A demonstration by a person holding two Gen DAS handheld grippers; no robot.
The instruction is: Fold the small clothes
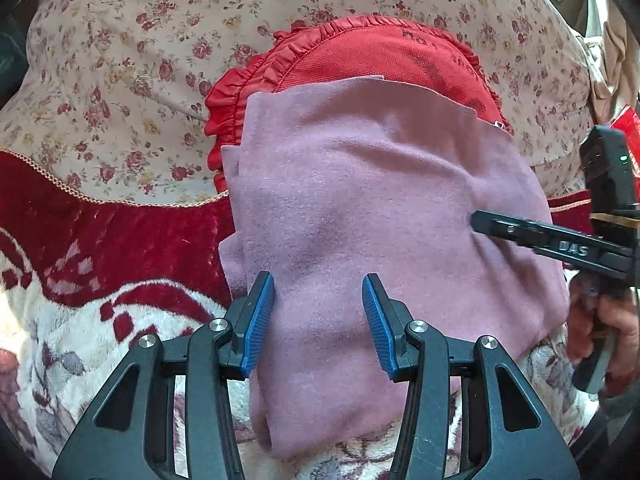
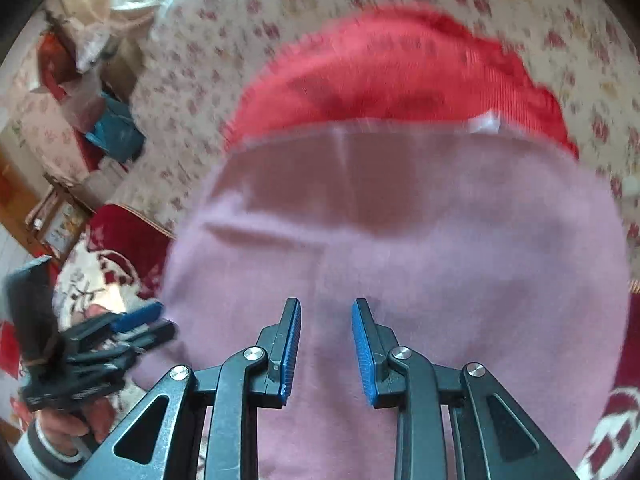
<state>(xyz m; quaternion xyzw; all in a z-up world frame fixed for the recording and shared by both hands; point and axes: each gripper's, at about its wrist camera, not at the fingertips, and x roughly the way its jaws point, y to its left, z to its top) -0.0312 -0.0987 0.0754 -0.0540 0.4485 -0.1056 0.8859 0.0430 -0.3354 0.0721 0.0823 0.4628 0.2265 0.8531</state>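
Left wrist view showed a bed covered by a floral sheet [image 1: 120, 60] at the far side and a red-and-white plush blanket [image 1: 80, 280] at the near side. A red ruffled garment [image 1: 360, 56] lay on the sheet. A folded mauve garment [image 1: 360, 200] lay partly over the red one, its near end reaching onto the blanket.

The left gripper [image 1: 318, 284] hovered over the mauve garment's near half, its blue pads [image 1: 260, 320] spread apart with nothing pinched between them. The right gripper [image 1: 474, 220] entered from the right, its tip against the mauve fabric; a hand [image 1: 600, 328] held its handle.

Right wrist view, blurred, showed the right gripper [image 2: 326, 304] with its pads parted above the mauve garment [image 2: 440, 240] and nothing clamped. The left gripper [image 2: 156, 320] stood at that garment's left edge.
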